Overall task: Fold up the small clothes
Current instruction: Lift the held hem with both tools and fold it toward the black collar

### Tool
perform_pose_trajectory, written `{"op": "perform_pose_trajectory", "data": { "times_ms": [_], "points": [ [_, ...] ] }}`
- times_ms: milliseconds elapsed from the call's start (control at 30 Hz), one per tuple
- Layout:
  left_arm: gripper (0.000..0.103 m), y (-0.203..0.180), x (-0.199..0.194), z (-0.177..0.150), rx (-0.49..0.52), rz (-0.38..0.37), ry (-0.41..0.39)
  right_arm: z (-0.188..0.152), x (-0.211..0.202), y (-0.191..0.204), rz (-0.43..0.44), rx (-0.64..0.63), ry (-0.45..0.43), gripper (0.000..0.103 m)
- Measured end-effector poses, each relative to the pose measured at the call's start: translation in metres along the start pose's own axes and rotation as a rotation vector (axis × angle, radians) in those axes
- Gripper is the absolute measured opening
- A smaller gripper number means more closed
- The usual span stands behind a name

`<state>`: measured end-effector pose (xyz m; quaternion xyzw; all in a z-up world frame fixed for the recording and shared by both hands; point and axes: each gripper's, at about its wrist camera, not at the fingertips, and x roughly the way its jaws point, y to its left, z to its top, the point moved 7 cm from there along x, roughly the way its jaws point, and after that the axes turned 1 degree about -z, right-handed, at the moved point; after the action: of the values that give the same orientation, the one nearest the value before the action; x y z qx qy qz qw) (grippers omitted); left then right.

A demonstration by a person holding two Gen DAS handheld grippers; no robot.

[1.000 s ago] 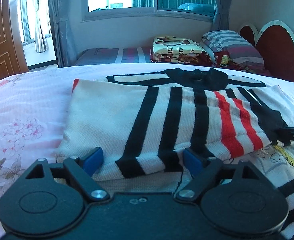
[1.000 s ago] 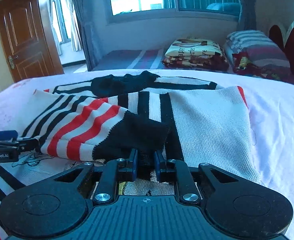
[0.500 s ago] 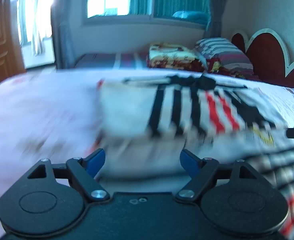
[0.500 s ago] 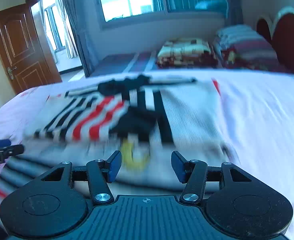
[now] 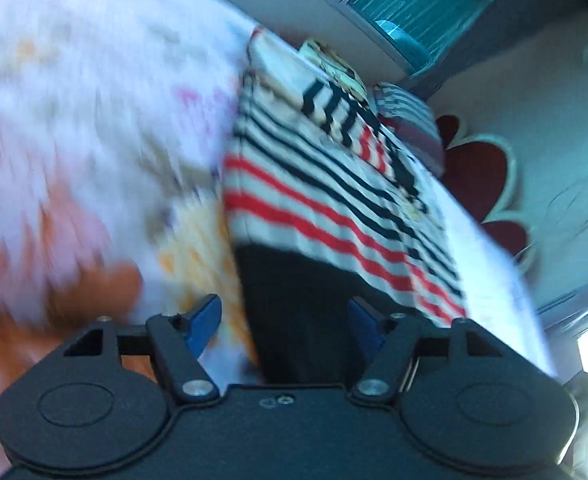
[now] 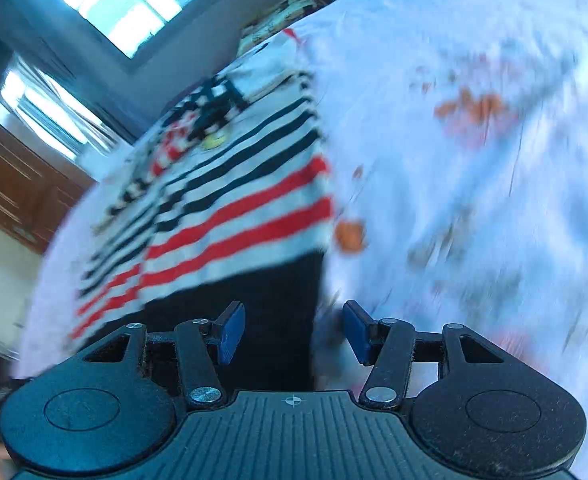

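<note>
Left wrist view: the left gripper [image 5: 284, 322] is spread, jaws closing, over the black hem of the striped sweater [image 5: 334, 200]; the pads do not touch it.
Right gripper [image 6: 290, 332]: spread, empty, at the other hem corner.
Sweater: flat on the bed sheet [image 6: 474, 160].
Advice: probably pinch both corners evenly, through all layers.
Room: window [image 6: 106, 4], headboard [image 5: 478, 176].
</note>
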<state>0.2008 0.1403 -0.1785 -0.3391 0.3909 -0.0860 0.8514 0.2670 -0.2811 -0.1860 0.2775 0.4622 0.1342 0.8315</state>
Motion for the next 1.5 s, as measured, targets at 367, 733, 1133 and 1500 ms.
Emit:
{"op": "perform_pose_trajectory", "data": {
  "times_ms": [367,733,1133,1500],
  "points": [
    [0.056,0.002,0.025,0.015,-0.083,-0.123,0.019,0.01,0.024,0.007,0.122,0.111,-0.004,0.054],
    [0.054,-0.004,0.03,0.007,-0.023,-0.15,0.028,0.003,0.028,-0.007,0.184,0.104,0.084,0.017],
    [0.004,-0.01,-0.015,0.025,0.034,-0.087,-0.161,0.024,-0.025,0.011,0.256,0.02,-0.098,0.005],
    [0.004,0.001,0.002,0.031,-0.063,-0.091,-0.149,0.031,-0.012,0.016,0.196,0.027,-0.09,0.005]
  ]
}}
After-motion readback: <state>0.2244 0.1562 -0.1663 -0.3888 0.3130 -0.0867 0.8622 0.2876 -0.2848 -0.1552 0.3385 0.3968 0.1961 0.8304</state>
